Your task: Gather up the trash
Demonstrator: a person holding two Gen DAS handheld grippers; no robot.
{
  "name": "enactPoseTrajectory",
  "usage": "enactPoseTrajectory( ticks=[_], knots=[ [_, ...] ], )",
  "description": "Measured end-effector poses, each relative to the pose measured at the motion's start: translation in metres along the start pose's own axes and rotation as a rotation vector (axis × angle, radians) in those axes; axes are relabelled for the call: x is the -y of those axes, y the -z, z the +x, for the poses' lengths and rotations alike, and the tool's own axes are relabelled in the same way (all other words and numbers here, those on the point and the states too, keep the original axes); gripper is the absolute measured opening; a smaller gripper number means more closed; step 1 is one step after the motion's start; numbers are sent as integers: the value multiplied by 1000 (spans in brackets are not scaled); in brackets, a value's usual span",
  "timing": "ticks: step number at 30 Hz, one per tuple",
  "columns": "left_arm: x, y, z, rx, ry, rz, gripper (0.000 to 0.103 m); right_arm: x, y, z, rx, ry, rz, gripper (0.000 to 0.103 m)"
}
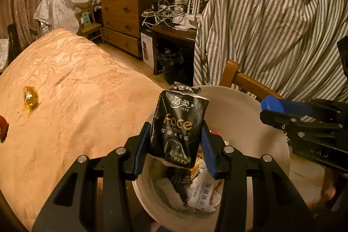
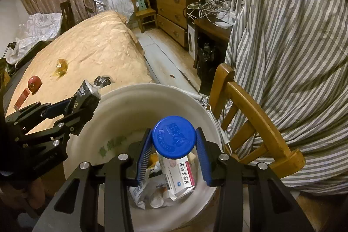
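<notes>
While both hover over the white bin [image 2: 121, 105], my left tool [image 1: 176, 145] grips a black tissue pack [image 1: 177, 127], my right tool [image 2: 174, 158] a blue-capped bottle [image 2: 174, 138].

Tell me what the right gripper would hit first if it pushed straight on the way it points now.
The right gripper, shut on the blue-capped bottle, points down into the white bin. Going straight on, the bottle would probably meet the paper trash piled inside; depth is unclear.
</notes>
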State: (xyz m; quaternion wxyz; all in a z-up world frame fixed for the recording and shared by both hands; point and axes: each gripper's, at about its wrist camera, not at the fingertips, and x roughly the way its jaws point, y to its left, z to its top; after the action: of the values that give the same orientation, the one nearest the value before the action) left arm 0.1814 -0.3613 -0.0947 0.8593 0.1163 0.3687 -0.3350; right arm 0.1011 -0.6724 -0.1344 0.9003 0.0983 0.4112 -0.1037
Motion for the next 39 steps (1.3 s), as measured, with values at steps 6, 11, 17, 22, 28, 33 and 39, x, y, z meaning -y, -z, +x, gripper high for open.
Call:
enactPoseTrajectory(
  ticks=[6,11,17,22,28,33,39],
  knots=[
    [2,-1,2,-6,0,-2,43,-1,1,0,-1,-2,1,41],
    [2,0,4,-21,-5,5,47,-3,2,4,-7,-2,0,41],
    [-4,5,4,-31,-21,-9,57,-2,4,0,18,1,16,60],
    [-7,7,-10,-5,-30,-14,65,-8,7,-12,51,-15,36,60],
    [-16,17,-62,98,-37,-11,85,-30,27,-64,183,-6,22,81],
    [-24,41,-130,247,-59,-15,97,-54,66,-128,341,26,-3,96],
    [-18,82,-171,286,-76,24,97,-79,130,-186,473,75,-20,98]
  ],
)
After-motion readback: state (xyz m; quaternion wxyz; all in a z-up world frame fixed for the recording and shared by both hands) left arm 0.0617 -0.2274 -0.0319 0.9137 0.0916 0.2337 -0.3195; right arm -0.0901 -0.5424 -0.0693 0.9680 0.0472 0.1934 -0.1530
